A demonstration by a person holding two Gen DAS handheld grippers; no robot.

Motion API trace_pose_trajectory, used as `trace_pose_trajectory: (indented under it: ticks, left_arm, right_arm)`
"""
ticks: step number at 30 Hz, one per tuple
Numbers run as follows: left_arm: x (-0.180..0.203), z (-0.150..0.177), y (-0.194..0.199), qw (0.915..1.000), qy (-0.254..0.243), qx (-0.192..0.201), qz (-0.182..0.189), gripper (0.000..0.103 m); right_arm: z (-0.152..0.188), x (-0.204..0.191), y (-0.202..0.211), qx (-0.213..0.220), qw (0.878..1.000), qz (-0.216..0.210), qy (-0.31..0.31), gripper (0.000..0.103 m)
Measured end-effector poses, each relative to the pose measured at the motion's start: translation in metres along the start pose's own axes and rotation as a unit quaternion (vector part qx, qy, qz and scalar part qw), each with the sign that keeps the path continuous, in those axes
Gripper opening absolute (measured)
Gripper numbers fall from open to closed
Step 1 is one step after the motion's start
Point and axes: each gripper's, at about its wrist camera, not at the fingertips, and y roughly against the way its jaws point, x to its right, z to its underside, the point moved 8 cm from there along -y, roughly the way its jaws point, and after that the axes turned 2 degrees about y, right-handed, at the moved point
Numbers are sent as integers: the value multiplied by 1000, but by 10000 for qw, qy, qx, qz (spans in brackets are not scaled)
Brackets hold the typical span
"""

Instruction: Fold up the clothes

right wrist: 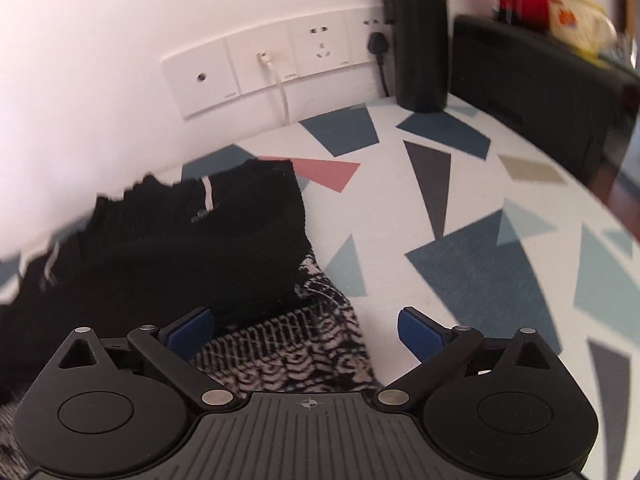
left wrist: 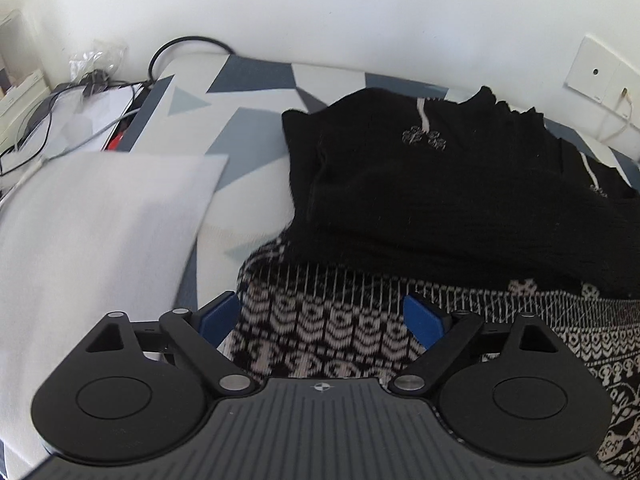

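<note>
A black knit sweater (left wrist: 432, 184) with a black-and-white patterned hem (left wrist: 340, 324) lies on the table with the geometric cloth. A folded white garment (left wrist: 92, 232) lies to its left. My left gripper (left wrist: 322, 316) is open, its blue pads either side of the patterned hem's left end, just above it. In the right wrist view the same sweater (right wrist: 172, 248) fills the left, its patterned hem (right wrist: 304, 344) running under my open right gripper (right wrist: 306, 330), which hangs over the hem's right corner. Neither gripper holds anything.
White wall with a socket panel (right wrist: 280, 68) and plugged cables behind the table. A black bottle (right wrist: 420, 36) and a black box (right wrist: 540, 92) stand at the back right. Cables and papers (left wrist: 72, 112) clutter the far left. Bare patterned tablecloth (right wrist: 480, 220) lies right of the sweater.
</note>
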Motion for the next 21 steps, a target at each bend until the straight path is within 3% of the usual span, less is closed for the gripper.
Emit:
trace_pose_trajectory:
  ticks: [4,7,13,21]
  left_arm:
    - [7,-5,-4,9999,-19,106,-80,95]
    - [17,-14,-10,9997,-51,198,-129,102]
    - [33,-20,-21,9993,-90,325,-171,102]
    - [39,2,-27,9998,-57,210,-50,103]
  right_arm:
    - [-15,-6,-16,157,9996,46,223,99]
    - [-31,-13,-26,530,9985,-28,119,102]
    - [-23,-32,-61,85,9943,259,1031,102]
    - [-10,-28,-73,-2,9957,-24,926,102]
